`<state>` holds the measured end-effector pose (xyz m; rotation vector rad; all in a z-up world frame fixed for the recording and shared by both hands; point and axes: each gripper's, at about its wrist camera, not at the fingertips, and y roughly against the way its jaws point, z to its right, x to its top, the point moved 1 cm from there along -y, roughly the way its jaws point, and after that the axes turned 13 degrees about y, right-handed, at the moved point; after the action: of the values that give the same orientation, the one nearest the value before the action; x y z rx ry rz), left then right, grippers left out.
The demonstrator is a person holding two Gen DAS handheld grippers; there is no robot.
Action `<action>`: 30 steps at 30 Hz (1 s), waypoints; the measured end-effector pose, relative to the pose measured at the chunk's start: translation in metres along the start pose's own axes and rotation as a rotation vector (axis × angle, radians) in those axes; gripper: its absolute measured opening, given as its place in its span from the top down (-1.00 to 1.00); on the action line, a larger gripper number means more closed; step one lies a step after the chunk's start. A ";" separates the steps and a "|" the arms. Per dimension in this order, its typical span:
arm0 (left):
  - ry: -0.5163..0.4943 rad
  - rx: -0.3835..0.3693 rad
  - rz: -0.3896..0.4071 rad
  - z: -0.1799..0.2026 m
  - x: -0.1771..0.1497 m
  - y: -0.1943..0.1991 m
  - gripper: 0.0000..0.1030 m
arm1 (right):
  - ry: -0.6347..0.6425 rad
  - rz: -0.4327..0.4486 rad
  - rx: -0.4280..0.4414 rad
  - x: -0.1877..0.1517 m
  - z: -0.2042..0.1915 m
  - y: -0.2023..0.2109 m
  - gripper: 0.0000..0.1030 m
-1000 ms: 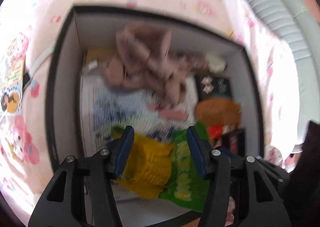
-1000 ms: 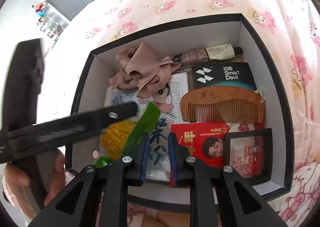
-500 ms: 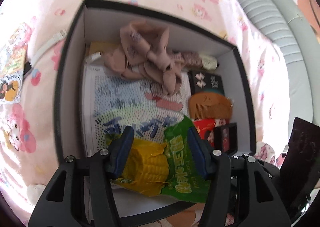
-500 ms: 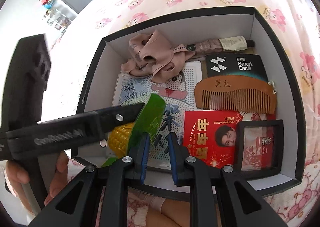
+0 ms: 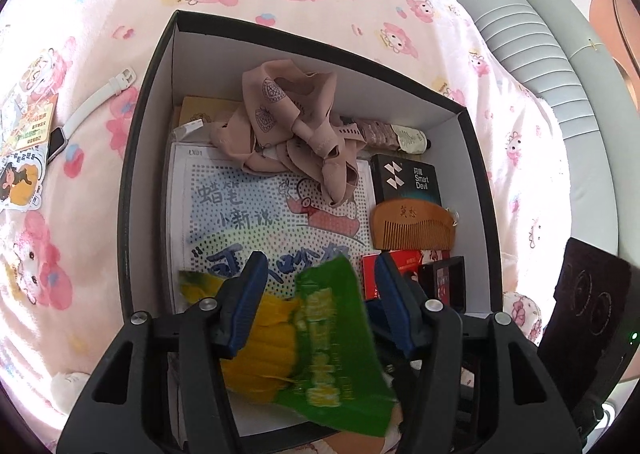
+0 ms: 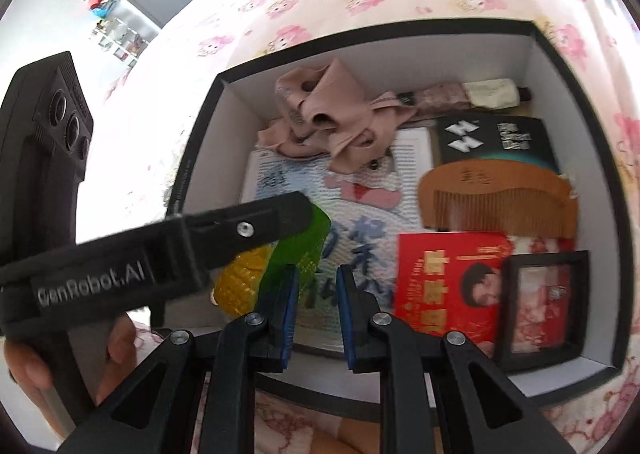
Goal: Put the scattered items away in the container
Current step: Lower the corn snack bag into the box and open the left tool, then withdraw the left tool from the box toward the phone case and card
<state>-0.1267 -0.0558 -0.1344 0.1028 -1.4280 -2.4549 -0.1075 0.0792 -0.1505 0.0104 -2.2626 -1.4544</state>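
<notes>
A black box [image 5: 132,158] with white inner walls lies on the pink bedsheet and holds several items. My left gripper [image 5: 318,274] is over its near left part, fingers spread wide; the green and yellow corn snack packet [image 5: 320,338] lies between and under them, and no finger visibly presses it. In the right wrist view the left gripper's finger [image 6: 248,230] crosses above the packet [image 6: 256,274]. My right gripper [image 6: 317,282] hovers at the box's near edge [image 6: 400,394], jaws slightly apart and empty.
In the box lie pink cloth [image 5: 296,122], a printed sheet [image 5: 240,214], a black Smart Devil box [image 5: 406,182], a wooden comb [image 5: 412,230], a red booklet [image 6: 444,282], a black frame [image 6: 540,294] and a folded umbrella [image 5: 396,134]. Outside, at left, lie a white watch [image 5: 88,110] and stickers [image 5: 24,158].
The left gripper has drawn back and up from the box while the corn packet stays low in its view. The right gripper has also pulled back slightly.
</notes>
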 end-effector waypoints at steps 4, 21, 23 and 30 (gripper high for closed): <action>-0.002 -0.007 0.001 0.002 0.000 -0.002 -0.10 | -0.003 0.016 -0.042 -0.002 0.001 0.006 0.69; -0.044 -0.048 0.008 0.017 -0.011 0.006 0.06 | -0.038 0.076 -0.219 -0.007 0.022 0.042 0.54; -0.053 -0.101 0.055 0.020 -0.016 0.027 0.06 | -0.012 0.087 -0.212 -0.008 0.017 0.051 0.54; -0.067 -0.169 0.232 0.022 -0.040 0.105 0.05 | 0.089 0.159 -0.210 -0.001 -0.022 0.083 0.45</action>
<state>-0.0707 -0.0742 -0.0368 -0.1731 -1.1776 -2.3911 -0.0793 0.0977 -0.0720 -0.1625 -1.9829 -1.5656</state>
